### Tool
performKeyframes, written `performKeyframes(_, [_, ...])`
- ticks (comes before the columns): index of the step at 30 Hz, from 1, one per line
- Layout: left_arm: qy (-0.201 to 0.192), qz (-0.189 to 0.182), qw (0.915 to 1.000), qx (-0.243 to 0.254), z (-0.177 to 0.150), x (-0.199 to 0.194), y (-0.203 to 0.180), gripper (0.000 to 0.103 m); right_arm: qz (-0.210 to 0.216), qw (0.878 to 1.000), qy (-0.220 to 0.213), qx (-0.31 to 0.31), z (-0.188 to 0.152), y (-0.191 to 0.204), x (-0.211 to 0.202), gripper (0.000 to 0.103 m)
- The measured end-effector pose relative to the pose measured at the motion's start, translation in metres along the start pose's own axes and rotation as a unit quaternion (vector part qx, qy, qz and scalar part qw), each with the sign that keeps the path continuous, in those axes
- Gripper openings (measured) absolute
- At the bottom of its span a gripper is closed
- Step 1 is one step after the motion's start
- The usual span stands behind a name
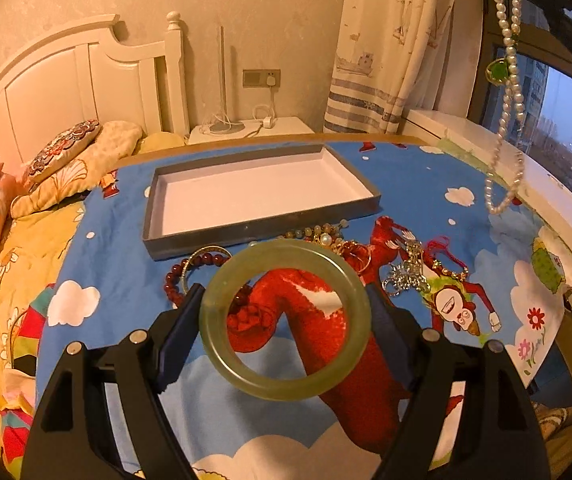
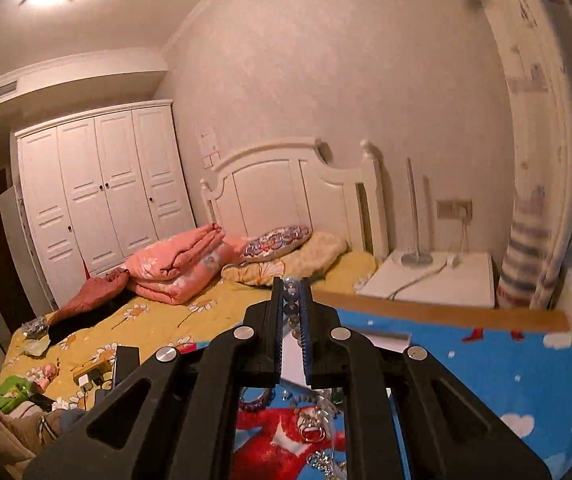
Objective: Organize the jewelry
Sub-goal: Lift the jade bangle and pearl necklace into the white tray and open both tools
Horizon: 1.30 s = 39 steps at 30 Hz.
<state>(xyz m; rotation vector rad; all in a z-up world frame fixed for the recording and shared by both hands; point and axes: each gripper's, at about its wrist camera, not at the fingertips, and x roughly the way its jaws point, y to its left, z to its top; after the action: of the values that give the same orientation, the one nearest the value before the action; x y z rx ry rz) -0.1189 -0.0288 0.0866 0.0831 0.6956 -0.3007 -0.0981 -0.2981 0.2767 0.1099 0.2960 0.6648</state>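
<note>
Holding level over the cloth, my left gripper clamps the bangle flat between its jaws; my right gripper, raised, pinches the pearl necklace hanging straight down.

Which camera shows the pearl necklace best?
The left wrist view: the pearl necklace hangs in full at upper right, with a green pendant. The right wrist view shows only a few beads pinched in the right gripper.

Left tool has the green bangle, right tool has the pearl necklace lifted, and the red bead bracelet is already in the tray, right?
Not quite: the left wrist view shows the red bead bracelet on the blue cloth in front of the tray. The left tool does hold the green bangle, and the pearl necklace hangs lifted.
</note>
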Motion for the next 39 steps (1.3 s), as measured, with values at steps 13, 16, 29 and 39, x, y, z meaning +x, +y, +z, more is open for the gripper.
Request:
performKeyframes(13, [-0.002,0.011,0.9999,-0.004,0.017,0.009,0.016,0.078,0.018,0.999,0.024,-0.013,0.008,-0.001,0.048,0.01])
performKeyframes(16, [-0.001,0.011,0.9999,-0.009,0.027,0.02,0.024,0.078,0.02,0.999,0.034,-0.02,0.009,-0.003,0.07,0.01])
performKeyframes(29, [0.021,0.022,0.9989,-0.035,0.091,0.098,0.067,0.078,0.022,0.996,0.085,0.006,0.006,-0.025,0.193,0.01])
performKeyframes(39, [0.079,0.07,0.9923,-0.065,0.11,0.169,0.117,0.078,-0.028,0.982,0.18,0.045,-0.048,-0.074,0.274,0.011])
